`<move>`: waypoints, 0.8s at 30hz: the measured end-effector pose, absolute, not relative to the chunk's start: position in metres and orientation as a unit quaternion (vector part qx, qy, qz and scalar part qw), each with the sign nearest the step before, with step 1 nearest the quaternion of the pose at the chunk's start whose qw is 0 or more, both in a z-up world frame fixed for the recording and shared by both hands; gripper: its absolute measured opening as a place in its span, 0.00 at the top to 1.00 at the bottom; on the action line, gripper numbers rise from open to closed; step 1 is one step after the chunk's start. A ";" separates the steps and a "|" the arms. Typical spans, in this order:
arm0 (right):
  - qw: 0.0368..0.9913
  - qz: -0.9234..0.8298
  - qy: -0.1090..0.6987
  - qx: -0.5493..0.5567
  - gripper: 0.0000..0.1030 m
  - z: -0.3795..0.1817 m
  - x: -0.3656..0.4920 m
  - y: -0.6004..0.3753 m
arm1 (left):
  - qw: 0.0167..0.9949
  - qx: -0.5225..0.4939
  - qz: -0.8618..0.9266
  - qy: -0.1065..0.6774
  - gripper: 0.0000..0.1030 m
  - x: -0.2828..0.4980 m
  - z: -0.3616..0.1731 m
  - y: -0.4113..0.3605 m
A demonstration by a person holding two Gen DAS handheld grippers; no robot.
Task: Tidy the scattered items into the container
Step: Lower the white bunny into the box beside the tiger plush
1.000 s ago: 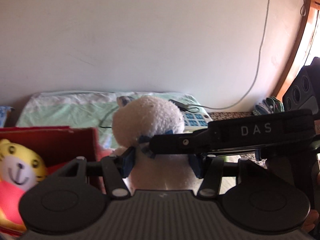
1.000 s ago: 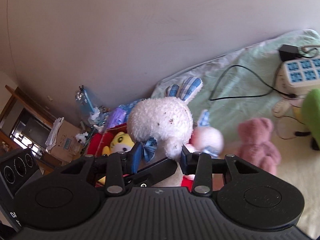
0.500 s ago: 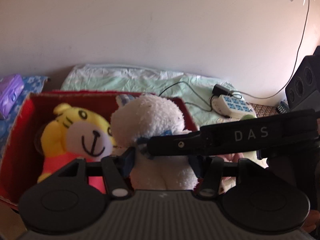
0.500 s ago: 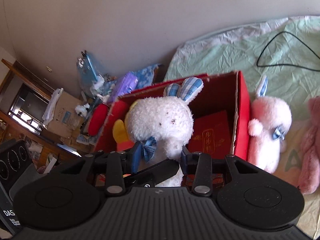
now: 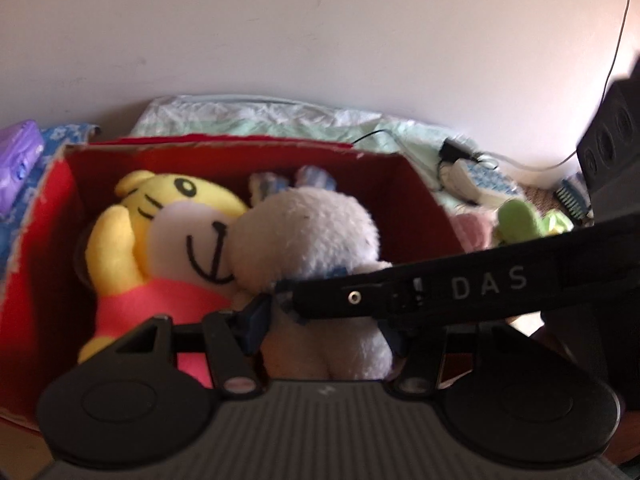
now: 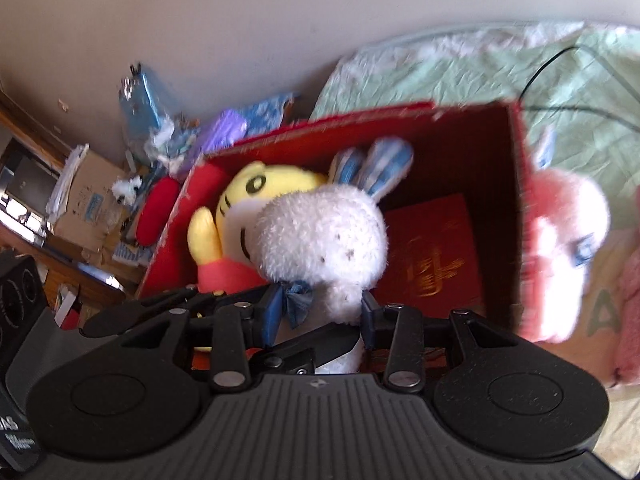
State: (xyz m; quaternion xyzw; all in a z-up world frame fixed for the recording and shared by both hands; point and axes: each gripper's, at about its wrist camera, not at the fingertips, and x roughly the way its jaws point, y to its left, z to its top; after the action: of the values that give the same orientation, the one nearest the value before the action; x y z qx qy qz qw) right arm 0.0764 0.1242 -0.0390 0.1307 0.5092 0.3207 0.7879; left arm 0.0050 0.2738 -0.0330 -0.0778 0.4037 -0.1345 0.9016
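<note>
Pale wall and a green bedsheet frame it all. Nearest, the left hand-held gripper is clenched on the white bunny low on its body, and the right hand-held gripper pinches its neck by the blue bow. Bunny stands upright, ears pointing away, hanging over the red box right beside the yellow tiger inside. Straight down is the way in. Beyond the box wall, a pink bunny waits outside.
</note>
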 end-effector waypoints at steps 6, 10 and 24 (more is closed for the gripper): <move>0.763 0.338 0.535 0.135 0.55 -0.056 0.087 0.149 | 0.901 -0.058 -0.124 0.411 0.45 0.003 -0.040 0.291; 0.770 0.317 0.542 0.112 0.53 -0.062 0.085 0.156 | 0.896 -0.061 -0.125 0.421 0.44 0.008 -0.048 0.285; 0.804 0.287 0.509 0.109 0.39 -0.025 0.078 0.121 | 0.895 -0.050 -0.140 0.421 0.39 0.010 -0.052 0.276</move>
State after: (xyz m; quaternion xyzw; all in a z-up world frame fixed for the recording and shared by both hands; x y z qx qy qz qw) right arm 0.0782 0.1211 -0.0246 0.1088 0.5095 0.2871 0.8039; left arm 0.0100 0.2761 -0.0521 -0.0499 0.4212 -0.1400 0.8947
